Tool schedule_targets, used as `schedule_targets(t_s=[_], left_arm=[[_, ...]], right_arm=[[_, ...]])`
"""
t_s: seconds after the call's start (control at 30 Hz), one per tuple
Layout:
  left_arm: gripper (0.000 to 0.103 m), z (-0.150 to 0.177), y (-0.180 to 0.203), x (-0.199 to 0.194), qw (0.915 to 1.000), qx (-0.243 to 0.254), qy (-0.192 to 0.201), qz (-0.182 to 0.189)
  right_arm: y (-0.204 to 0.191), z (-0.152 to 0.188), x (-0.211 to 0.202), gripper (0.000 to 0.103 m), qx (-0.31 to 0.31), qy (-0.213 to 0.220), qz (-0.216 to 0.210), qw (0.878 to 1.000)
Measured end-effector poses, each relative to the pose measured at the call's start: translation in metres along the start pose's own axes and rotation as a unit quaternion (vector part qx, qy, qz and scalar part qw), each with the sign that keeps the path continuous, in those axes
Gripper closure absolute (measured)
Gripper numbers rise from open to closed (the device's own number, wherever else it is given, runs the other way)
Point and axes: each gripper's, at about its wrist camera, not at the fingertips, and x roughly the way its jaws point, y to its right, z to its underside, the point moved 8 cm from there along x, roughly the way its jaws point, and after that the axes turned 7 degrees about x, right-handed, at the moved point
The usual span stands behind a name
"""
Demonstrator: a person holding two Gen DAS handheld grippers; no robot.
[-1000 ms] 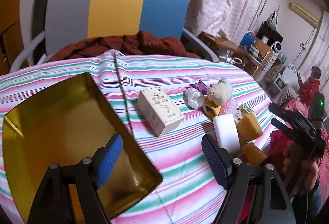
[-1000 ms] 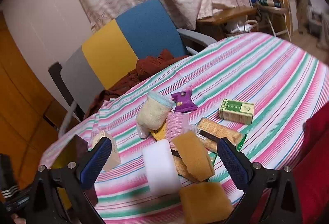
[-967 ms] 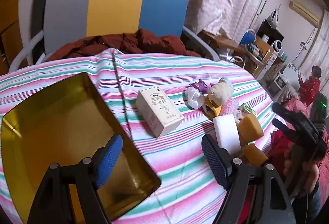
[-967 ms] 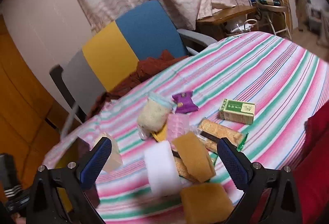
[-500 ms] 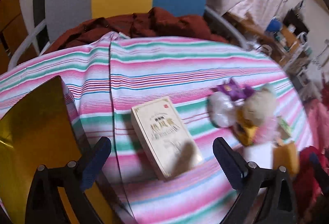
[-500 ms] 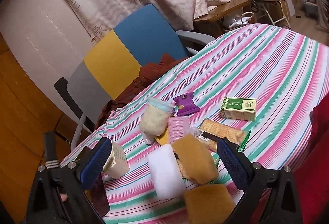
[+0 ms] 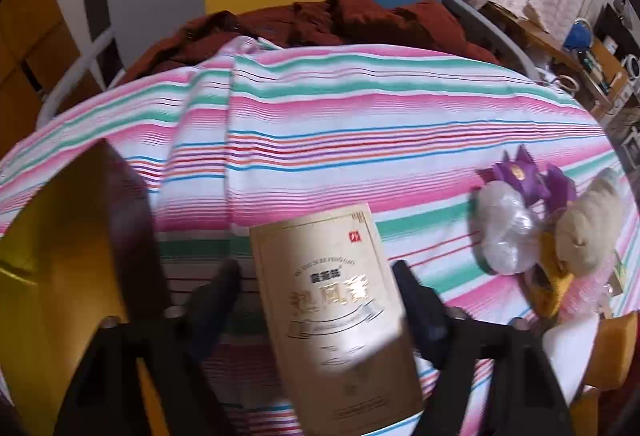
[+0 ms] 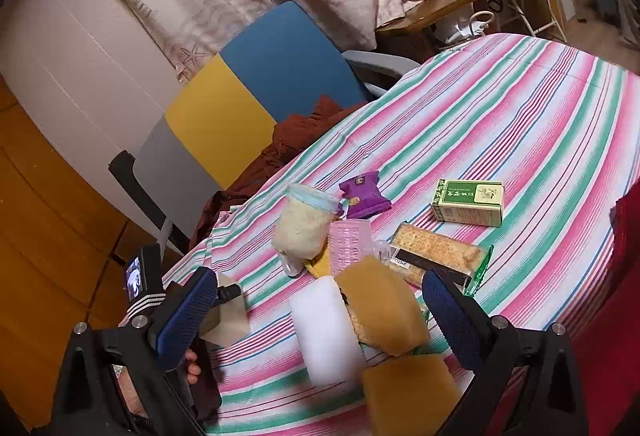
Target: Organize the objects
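Observation:
A cream box with gold print [image 7: 332, 308] lies flat on the striped tablecloth [image 7: 360, 139]. My left gripper [image 7: 320, 276] is low over it, open, with one finger on each side. The right finger [image 7: 416, 300] is at the box's edge, while a strip of cloth shows beside the left finger. Left of the box sits the gold tray [image 7: 60, 276]. My right gripper [image 8: 320, 320] hovers open over a white sponge [image 8: 326, 332] and two brown sponges [image 8: 380, 304], holding nothing. The cream box [image 8: 230, 316] is also in the right wrist view.
Clustered mid-table are a cream pouch [image 8: 302, 224], a purple wrapper [image 8: 364, 193], a pink item [image 8: 348, 246], a cracker pack [image 8: 436, 254] and a green box [image 8: 468, 201]. A grey, yellow and blue chair [image 8: 260, 83] with a rust-red cloth [image 7: 340, 15] stands behind the table.
My left gripper has moved forward and down, from above the gold tray to the cream box, and its fingers have narrowed around the box. The right gripper has barely moved.

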Motion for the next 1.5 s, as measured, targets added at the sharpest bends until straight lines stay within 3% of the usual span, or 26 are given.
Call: schedule_targets(t_s=[0.03,0.17,0.37,0.67,0.8,0.9,1.07,1.2,1.37,1.43,1.5], left_arm=[[0.051,-0.001,0.003,-0.002,0.9998,0.018,0.004,0.001],[0.051,0.002,0.016,-0.009,0.9981,0.06,0.015,0.001],[0.052,0.002,0.027,-0.05,0.9912,0.095,0.083,0.041],[0.052,0.041,0.034,-0.121,0.9782,0.089,0.136,0.129],[0.052,0.063,0.024,-0.143,0.9746,0.073,0.15,0.15],[0.052,0.075,0.009,-0.158,0.9725,0.059,0.161,0.158],[0.051,0.096,-0.022,-0.169,0.9732,0.043,0.167,0.153],[0.051,0.107,-0.046,-0.167,0.9741,0.016,0.166,0.153],[0.051,0.122,-0.063,-0.166,0.9736,-0.008,0.165,0.158],[0.051,0.127,-0.067,-0.165,0.9734,-0.012,0.164,0.16],[0.051,0.131,-0.072,-0.164,0.9729,-0.02,0.164,0.162]], right_arm=[[0.001,0.0,0.0,0.0,0.002,-0.001,0.001,1.0],[0.002,0.0,0.001,0.0,0.004,-0.004,0.006,1.0],[0.007,0.001,0.006,0.0,0.014,-0.018,0.015,1.0],[0.023,0.002,0.013,0.0,0.065,-0.039,0.026,0.997],[0.025,0.002,0.015,0.0,0.067,-0.038,0.043,0.996],[0.024,0.009,0.021,0.0,0.056,-0.074,0.063,0.994],[0.01,0.029,0.022,0.0,-0.049,-0.152,0.133,0.978],[-0.006,0.053,0.015,0.0,-0.099,-0.196,0.149,0.964],[-0.04,0.109,0.005,0.0,-0.173,-0.283,0.109,0.937],[-0.039,0.133,0.005,0.0,-0.192,-0.317,0.127,0.92],[-0.033,0.134,0.008,0.0,-0.201,-0.314,0.158,0.914]])
